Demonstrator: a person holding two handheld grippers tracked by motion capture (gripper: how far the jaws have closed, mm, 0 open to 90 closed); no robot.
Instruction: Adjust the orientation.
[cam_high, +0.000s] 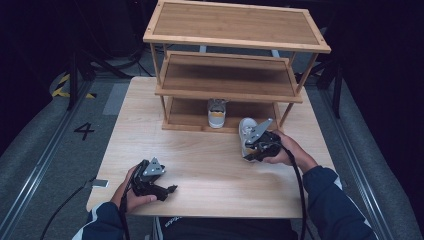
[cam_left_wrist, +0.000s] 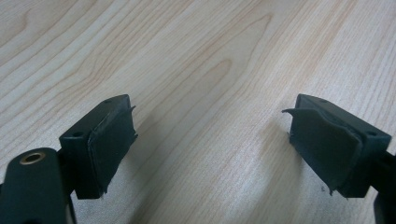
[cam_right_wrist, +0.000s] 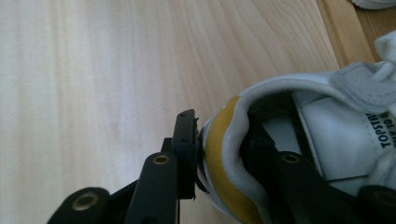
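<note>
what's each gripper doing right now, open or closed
left gripper: open, holding nothing, over the table.
right gripper: closed on the shoe heel.

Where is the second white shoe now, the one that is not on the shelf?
In the high view the white shoe sits on the table right of centre, just in front of the wooden rack, its heel clamped by the right gripper.

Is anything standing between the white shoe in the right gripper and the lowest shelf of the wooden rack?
Nothing visible does. The white shoe with yellow heel, clamped by the right gripper, sits before the wooden rack's lowest shelf; the matching shoe stands left of its path.
</note>
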